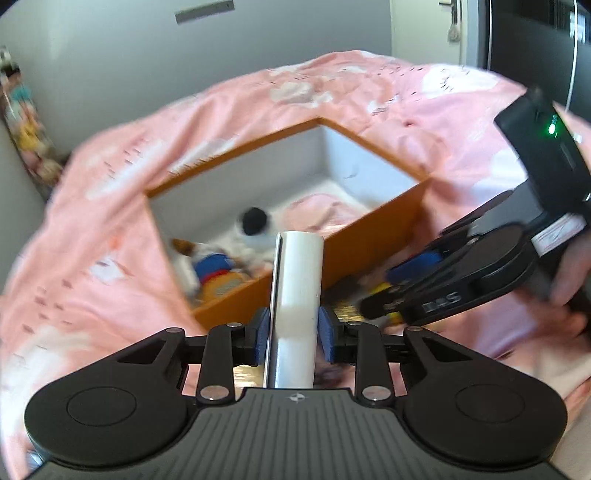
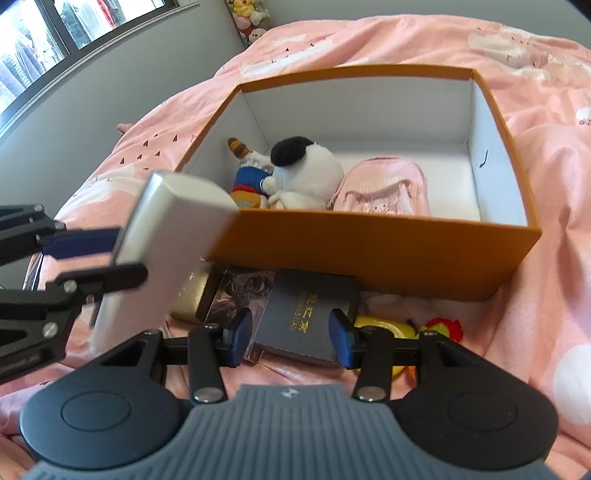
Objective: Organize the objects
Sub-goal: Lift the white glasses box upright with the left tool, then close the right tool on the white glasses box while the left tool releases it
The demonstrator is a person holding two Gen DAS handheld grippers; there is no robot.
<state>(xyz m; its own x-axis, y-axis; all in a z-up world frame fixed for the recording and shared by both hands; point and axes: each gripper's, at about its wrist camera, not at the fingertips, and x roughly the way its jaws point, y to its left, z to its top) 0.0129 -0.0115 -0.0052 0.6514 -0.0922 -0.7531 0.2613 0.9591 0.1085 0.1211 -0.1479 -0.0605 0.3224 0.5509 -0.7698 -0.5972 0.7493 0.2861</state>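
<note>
An orange box (image 2: 369,243) with a white inside sits on a pink bedspread; it also shows in the left wrist view (image 1: 373,236). Inside lie a black-and-white plush (image 2: 306,166), a blue-and-orange plush (image 2: 247,184) and a small pink bag (image 2: 384,184). My left gripper (image 1: 293,332) is shut on a white box (image 1: 297,295), held above the bed in front of the orange box; it shows in the right wrist view (image 2: 162,243) too. My right gripper (image 2: 291,334) is open, its jaws on either side of a dark book (image 2: 310,314) with gold lettering.
Beside the dark book lie a pictured book (image 2: 240,291), a pale gold-lettered book (image 2: 192,291), and a yellow toy (image 2: 384,326) with a red bit (image 2: 443,326). Plush toys (image 2: 247,14) sit by the wall. A window (image 2: 55,40) is at far left.
</note>
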